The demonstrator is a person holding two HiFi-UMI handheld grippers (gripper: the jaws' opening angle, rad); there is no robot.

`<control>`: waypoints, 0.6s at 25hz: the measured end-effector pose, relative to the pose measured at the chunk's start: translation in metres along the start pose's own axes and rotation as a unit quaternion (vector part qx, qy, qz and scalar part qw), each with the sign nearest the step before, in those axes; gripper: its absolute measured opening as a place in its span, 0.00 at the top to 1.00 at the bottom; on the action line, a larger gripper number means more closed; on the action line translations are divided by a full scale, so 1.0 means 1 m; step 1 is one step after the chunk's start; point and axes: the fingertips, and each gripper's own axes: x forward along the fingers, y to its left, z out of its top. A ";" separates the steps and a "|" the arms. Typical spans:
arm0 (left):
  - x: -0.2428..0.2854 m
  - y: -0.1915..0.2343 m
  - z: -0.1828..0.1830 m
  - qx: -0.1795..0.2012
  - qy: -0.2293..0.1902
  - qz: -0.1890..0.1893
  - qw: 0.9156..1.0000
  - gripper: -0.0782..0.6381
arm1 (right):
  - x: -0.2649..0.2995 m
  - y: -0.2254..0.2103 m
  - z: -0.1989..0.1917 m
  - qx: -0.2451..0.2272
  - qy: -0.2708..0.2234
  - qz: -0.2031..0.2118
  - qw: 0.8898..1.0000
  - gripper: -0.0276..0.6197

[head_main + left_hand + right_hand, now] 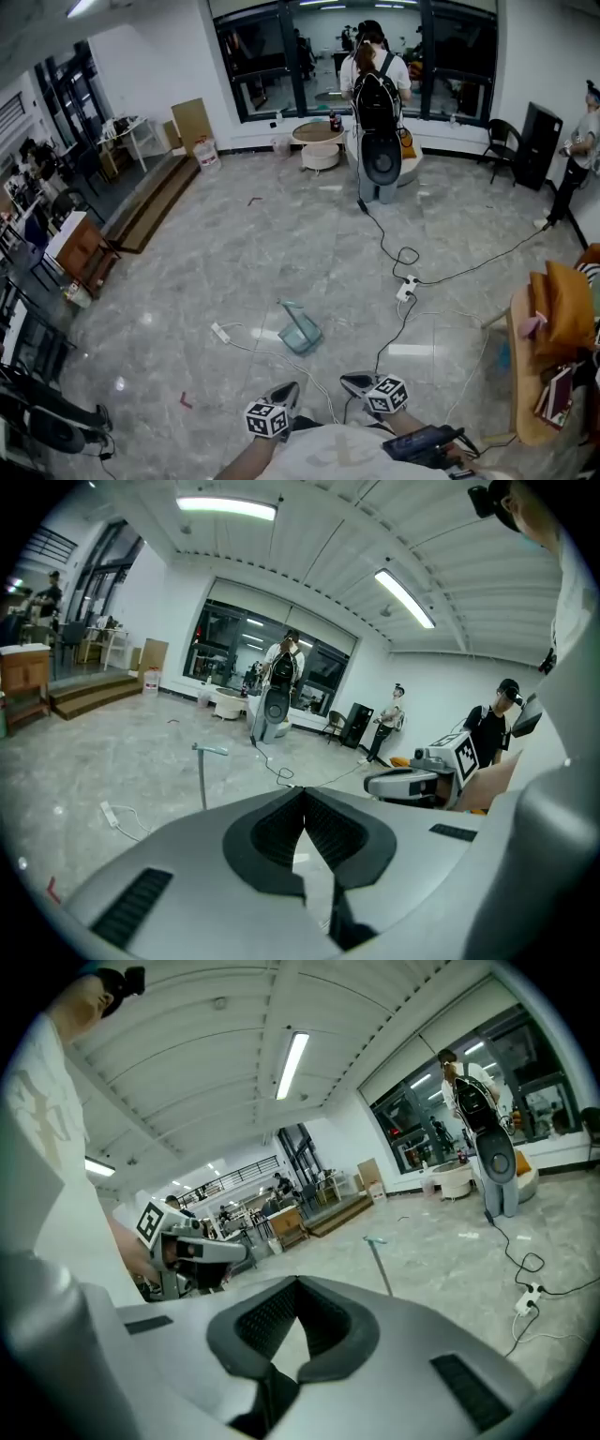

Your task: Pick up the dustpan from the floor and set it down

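A teal dustpan (301, 331) stands on the grey marble floor with its long handle (289, 306) upright. It is a short way ahead of both grippers, and neither touches it. My left gripper (284, 392) is held low near my body, jaws shut and empty. My right gripper (357, 382) sits beside it, also shut and empty. In the left gripper view the dustpan handle (208, 751) rises left of the shut left gripper (303, 795), and the right gripper (420, 780) shows at the right. In the right gripper view the handle (376, 1241) stands beyond the shut right gripper (297, 1284).
A white power strip (220, 332) and its cord lie left of the dustpan, and another strip (406, 288) with black cables lies to the right. A wooden table (526, 380) stands at the right. A person with a backpack (376, 97) stands by a tall fan (382, 159) far ahead.
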 end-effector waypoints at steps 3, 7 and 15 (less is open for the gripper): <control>0.013 -0.011 0.012 0.009 -0.006 -0.009 1.000 0.87 | -0.012 -0.010 -0.006 0.000 0.006 -0.008 1.000 0.93; 0.023 -0.027 0.005 0.010 0.001 -0.023 1.000 0.87 | -0.027 -0.019 -0.014 0.016 -0.002 -0.023 1.000 0.93; 0.043 -0.029 -0.005 0.001 0.026 -0.030 0.999 0.87 | -0.041 -0.041 -0.029 0.044 0.012 -0.050 0.998 0.93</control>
